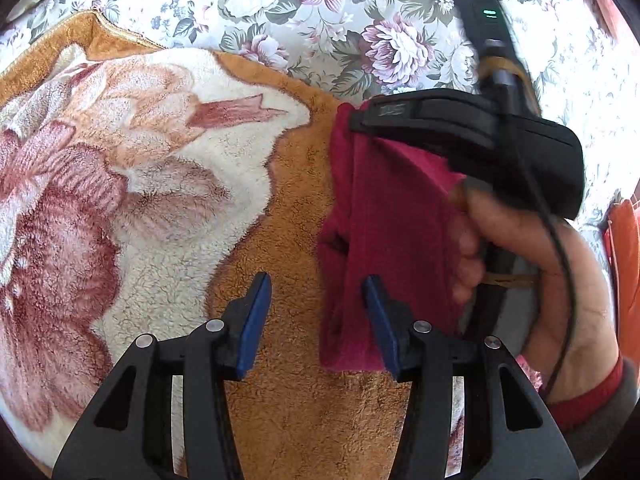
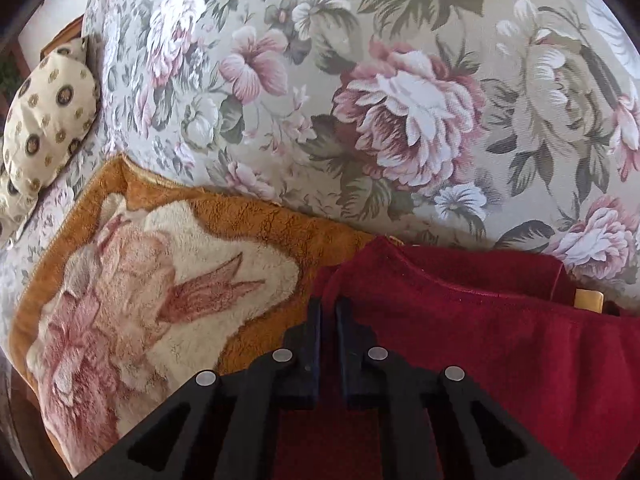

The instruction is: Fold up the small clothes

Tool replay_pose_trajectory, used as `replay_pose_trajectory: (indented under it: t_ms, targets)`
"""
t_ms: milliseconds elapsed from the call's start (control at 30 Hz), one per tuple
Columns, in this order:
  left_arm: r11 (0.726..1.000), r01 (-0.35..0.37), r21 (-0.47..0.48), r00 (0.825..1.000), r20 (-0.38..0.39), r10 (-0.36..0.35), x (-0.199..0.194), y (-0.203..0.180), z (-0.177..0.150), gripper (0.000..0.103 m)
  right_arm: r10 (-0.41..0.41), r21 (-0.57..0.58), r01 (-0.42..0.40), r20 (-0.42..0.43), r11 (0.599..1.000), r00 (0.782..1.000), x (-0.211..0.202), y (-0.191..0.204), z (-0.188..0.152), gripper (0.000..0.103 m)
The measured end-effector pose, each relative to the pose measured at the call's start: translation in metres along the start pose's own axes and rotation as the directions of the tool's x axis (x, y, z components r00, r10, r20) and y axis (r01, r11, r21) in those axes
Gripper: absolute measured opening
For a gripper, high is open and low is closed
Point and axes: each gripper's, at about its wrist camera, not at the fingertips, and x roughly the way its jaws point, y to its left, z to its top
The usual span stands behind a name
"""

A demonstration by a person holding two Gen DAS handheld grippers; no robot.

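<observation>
- A dark red garment is seen lying on an orange plush blanket with a large cream and pink flower design, toward the right side of that blanket.
- The blanket is spread over a sofa covered in floral upholstery; the garment's far edge reaches close to the foot of the flowered backrest.
- In the left wrist view, the left gripper is held above the near left part of the garment, with its blue-padded fingers released and standing apart; nothing is grasped between them. The right-hand pad is seen just over the garment's left edge, the left-hand pad over bare blanket.
- The right gripper is shown with its fingers clenched on the garment's left far edge; red fabric is pinched in the narrow slit between the dark pads.
- In the left wrist view, the same right gripper's black body is seen from the side, carried by a hand with a red and grey cuff at the wrist, and a black cable running along it.
- A cream patterned cushion is seen at the far left of the sofa, well apart from the garment.
- A small tan tag or object at the garment's right far edge cannot be identified.
</observation>
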Motion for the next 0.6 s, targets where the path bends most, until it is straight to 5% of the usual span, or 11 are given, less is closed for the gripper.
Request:
replay_pose_trajectory:
  t_ms: [100,167,333,367,500,600]
  targets:
    - [1.000,0.008,-0.011,1.000,0.009,-0.008,-0.003,0.001,0.000,0.048,0.091,0.094,-0.097,0.069,0.991,0.994,-0.026,-0.019,0.000,0.013]
    - [1.000,0.014,-0.021,1.000,0.010,-0.013,-0.008,0.001,-0.004,0.048,0.081,0.130,-0.093,0.089,0.987,0.993,-0.033,-0.026,0.001,0.013]
    - [0.999,0.042,-0.016,0.999,-0.014,-0.043,-0.011,0.002,-0.010,0.048,0.036,0.092,-0.029,-0.074,0.995,0.997,0.011,-0.014,-0.002,0.013]
    - [0.998,0.059,-0.021,0.998,-0.030,-0.060,-0.013,0.004,-0.013,0.048,0.022,0.085,-0.018,-0.050,0.996,0.999,0.006,-0.011,-0.001,0.015]
    - [0.994,0.106,-0.026,0.994,-0.027,-0.107,-0.021,0.007,-0.016,0.080,0.096,0.109,-0.094,-0.013,0.990,0.995,-0.018,-0.008,0.007,0.055]
    - [0.995,0.095,-0.029,0.995,-0.028,-0.096,-0.018,0.005,-0.018,0.080,-0.017,0.030,0.020,-0.097,0.999,0.995,-0.012,0.003,0.010,0.056]
